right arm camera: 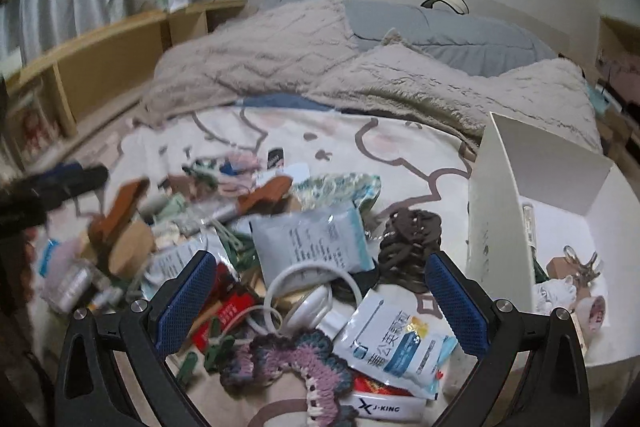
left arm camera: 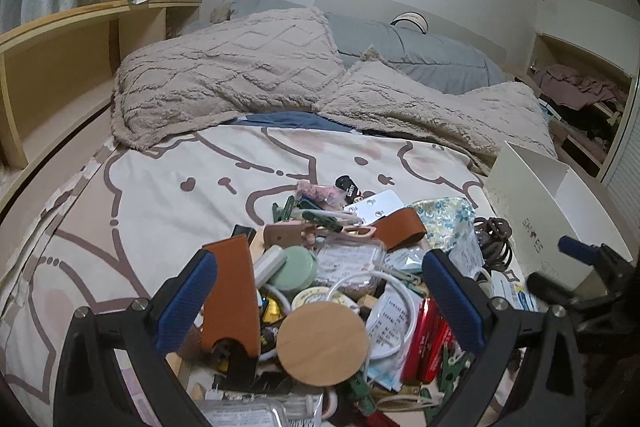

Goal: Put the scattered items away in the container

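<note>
Left gripper (left arm camera: 320,301) spread wide over the pile, nothing between its blue pads (left arm camera: 188,301). Directly below, a round wooden lid (left arm camera: 323,343), flat on top of the clutter. Just left of it, a brown leather strap (left arm camera: 232,299) leaning up beside the left pad. To the right of the lid, a white cable (left arm camera: 394,307) looped over a printed packet, then red packets (left arm camera: 428,343) and green clothes pegs (left arm camera: 450,367). Slightly farther in, a pale green round tin (left arm camera: 294,267) touching a small white block.

Right gripper (right arm camera: 320,301) likewise wide open and empty, hovering above the near edge of the heap. Beneath it, a crocheted piece (right arm camera: 280,359) in purple and teal, a white and blue sachet (right arm camera: 394,339) overlapping a white box marked J-KING (right arm camera: 384,407). Beyond those, white headphones (right arm camera: 310,291), a pale blue pouch (right arm camera: 310,239) and a bundle of dark brown hair ties (right arm camera: 412,239).

Farther right, the white box (right arm camera: 496,211) open on the bedspread (left arm camera: 160,195), close beside the pile, already holding a pen, a metal clip and a few small bits; exact contents hard to tell. The same box seen at the right edge of the left view, with the other gripper in front of it.

At the back, a beige fluffy blanket (left arm camera: 240,75) bunched across the bed, a grey quilt (left arm camera: 432,55) behind it, wooden shelves (left arm camera: 60,67) along the left wall.
</note>
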`<move>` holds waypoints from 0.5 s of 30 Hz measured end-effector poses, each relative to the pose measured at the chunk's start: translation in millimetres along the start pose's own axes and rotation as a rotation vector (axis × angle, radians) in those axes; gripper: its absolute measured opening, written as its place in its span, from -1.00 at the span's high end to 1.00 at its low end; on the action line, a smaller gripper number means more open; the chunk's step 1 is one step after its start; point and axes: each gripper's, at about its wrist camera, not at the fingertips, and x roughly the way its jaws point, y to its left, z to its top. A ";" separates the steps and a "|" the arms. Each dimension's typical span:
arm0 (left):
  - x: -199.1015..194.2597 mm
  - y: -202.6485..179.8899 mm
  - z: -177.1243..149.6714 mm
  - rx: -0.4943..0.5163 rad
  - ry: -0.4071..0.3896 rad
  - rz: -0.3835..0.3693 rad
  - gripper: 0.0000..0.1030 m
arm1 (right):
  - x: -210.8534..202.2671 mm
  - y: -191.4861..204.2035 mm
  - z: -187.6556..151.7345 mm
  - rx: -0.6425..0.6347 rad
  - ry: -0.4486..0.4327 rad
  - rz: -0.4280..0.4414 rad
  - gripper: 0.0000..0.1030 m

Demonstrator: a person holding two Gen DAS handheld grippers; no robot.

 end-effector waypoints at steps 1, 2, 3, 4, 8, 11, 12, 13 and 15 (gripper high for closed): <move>-1.8 0.6 -2.0 0.002 -0.001 0.001 -1.00 | 4.4 4.7 -2.9 -0.015 0.024 0.005 -1.00; -4.4 1.1 -5.4 0.006 -0.003 0.004 -1.00 | 8.4 8.6 -5.7 -0.025 0.044 0.011 -1.00; -5.6 1.4 -7.6 0.008 -0.004 0.007 -1.00 | 12.3 13.7 -9.5 -0.044 0.058 0.028 -1.00; -7.8 1.4 -11.8 0.014 -0.004 0.008 -1.00 | 14.5 16.8 -11.9 -0.055 0.064 0.035 -1.00; -13.3 0.0 -25.7 0.035 0.007 0.001 -1.00 | 22.7 26.5 -20.7 -0.068 0.088 0.032 -1.00; -14.2 -1.6 -33.8 0.042 0.020 -0.012 -1.00 | 28.8 29.1 -28.4 -0.066 0.116 0.032 -1.00; -14.0 -2.0 -35.7 0.044 0.024 -0.016 -1.00 | 31.4 30.1 -30.9 -0.065 0.126 0.029 -1.00; -14.4 -3.3 -37.8 0.048 0.027 -0.018 -1.00 | 34.4 30.7 -34.0 -0.062 0.138 0.026 -0.99; -15.5 -7.1 -40.5 0.059 0.027 -0.022 -1.00 | 39.7 31.8 -41.5 -0.052 0.166 0.019 -0.99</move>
